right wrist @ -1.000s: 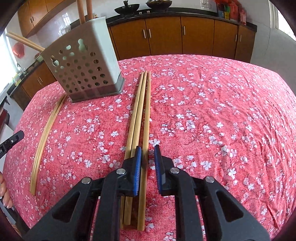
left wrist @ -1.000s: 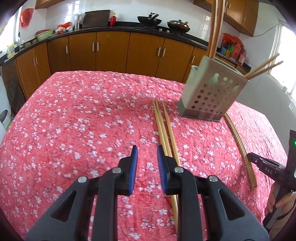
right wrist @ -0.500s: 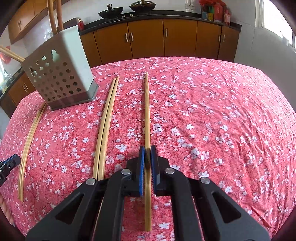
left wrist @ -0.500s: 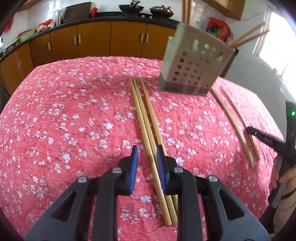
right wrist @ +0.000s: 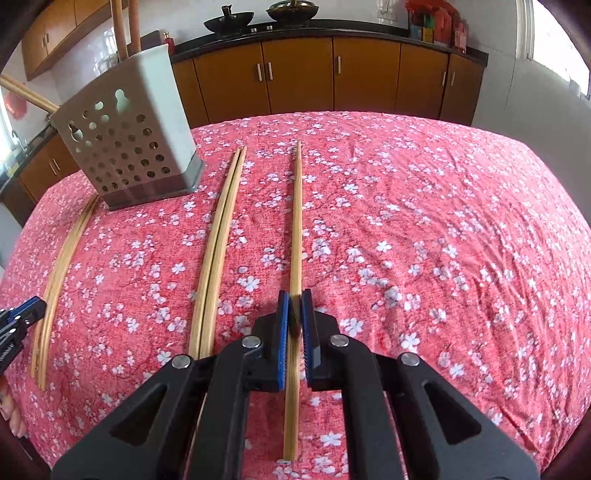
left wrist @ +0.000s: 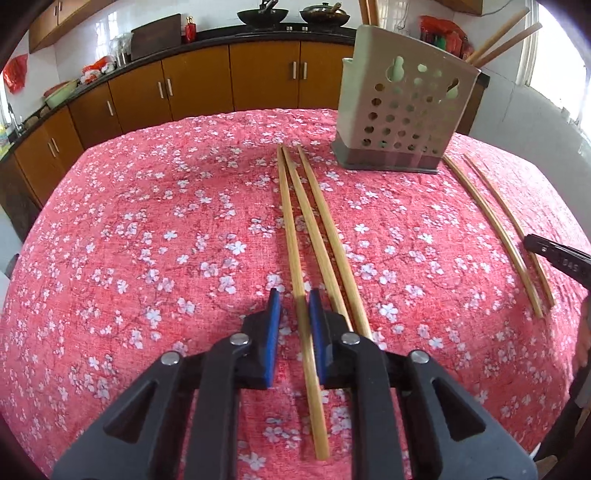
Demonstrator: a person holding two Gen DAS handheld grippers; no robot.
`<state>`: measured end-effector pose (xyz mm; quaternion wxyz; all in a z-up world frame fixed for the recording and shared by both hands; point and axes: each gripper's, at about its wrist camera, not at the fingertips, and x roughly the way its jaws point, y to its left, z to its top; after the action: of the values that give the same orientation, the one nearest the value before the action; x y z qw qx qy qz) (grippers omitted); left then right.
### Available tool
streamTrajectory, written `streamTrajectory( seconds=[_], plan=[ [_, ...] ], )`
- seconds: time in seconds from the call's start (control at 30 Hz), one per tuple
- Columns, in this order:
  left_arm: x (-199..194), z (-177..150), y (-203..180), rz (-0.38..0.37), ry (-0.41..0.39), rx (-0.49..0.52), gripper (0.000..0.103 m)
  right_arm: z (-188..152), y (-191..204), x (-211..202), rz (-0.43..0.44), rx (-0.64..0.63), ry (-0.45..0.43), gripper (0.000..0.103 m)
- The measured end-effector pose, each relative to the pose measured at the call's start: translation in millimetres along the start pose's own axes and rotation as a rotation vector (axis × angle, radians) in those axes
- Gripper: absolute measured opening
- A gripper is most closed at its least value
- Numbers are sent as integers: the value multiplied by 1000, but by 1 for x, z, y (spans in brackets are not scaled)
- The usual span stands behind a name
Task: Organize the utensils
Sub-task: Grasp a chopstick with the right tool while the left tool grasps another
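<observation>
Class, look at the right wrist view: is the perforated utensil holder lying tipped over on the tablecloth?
No. The utensil holder stands upright on the tablecloth, with chopsticks sticking out of its top.

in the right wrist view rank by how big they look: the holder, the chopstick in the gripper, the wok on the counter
1. chopstick, longest, though nearness to the camera inflates it
2. holder, bulkier, so these two are hard to rank
3. wok, smallest, but far away
</observation>
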<state>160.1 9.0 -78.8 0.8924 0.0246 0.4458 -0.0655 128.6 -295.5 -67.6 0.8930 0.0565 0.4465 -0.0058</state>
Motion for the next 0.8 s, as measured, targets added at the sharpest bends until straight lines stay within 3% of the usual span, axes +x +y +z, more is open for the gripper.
streamTrajectory(
  seconds=[0.03, 0.3, 0.47, 0.8],
  plan=[
    [1, 2, 2, 13, 0, -7, 8, -2, 1, -1, 5, 0, -1, 8],
    [18, 26, 50, 105, 7, -124, 9, 0, -11, -1, -60, -11, -26, 8],
    [19, 27, 73, 67, -24, -175, 11, 4, -25, 2, -80, 20, -51, 8],
    [11, 21, 81, 36, -30, -202, 11, 11, -32, 2, -62, 40, -48, 8]
  ],
)
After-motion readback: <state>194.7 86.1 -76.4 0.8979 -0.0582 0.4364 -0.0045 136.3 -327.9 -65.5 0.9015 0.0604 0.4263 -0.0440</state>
